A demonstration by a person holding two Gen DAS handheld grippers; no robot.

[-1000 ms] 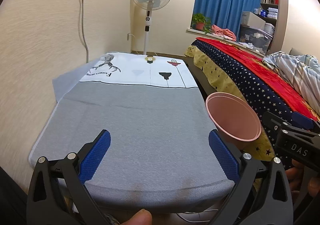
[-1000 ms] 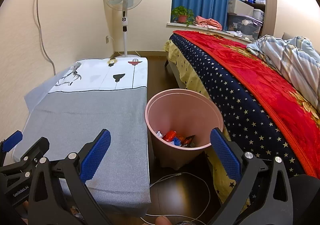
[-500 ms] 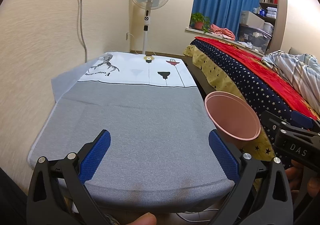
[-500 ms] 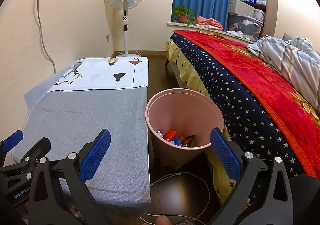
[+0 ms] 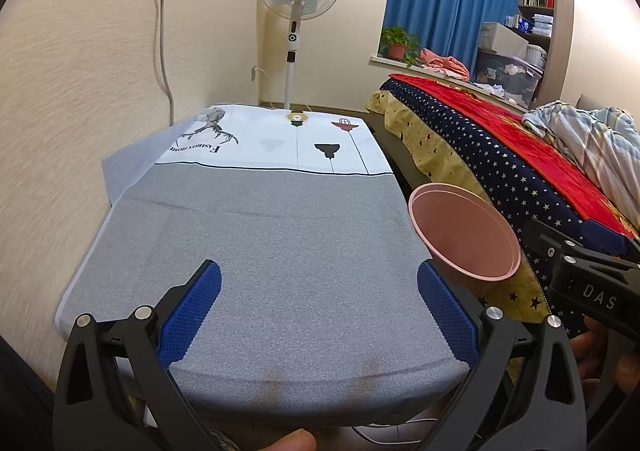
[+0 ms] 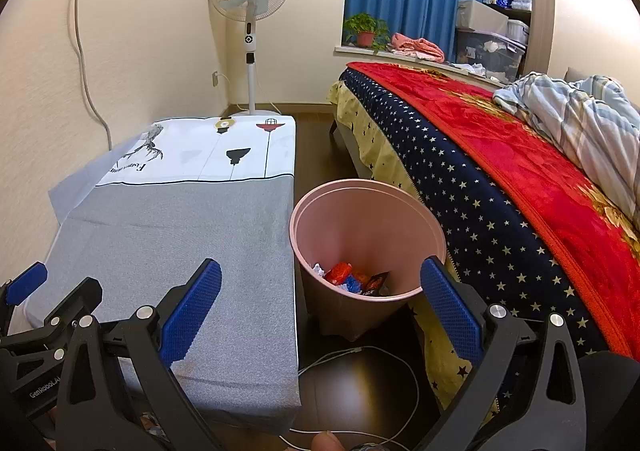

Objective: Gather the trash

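Pink bin stood on the floor between desk and bed, at 12 o'clock from the right gripper. Inside: wrappers. Left gripper over desk. Both grippers spread, empty.

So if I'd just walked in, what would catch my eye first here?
Probably the pink bin on the floor between the grey-covered table and the bed, with bright wrappers at its bottom. Then the two open grippers, left and right, both empty.
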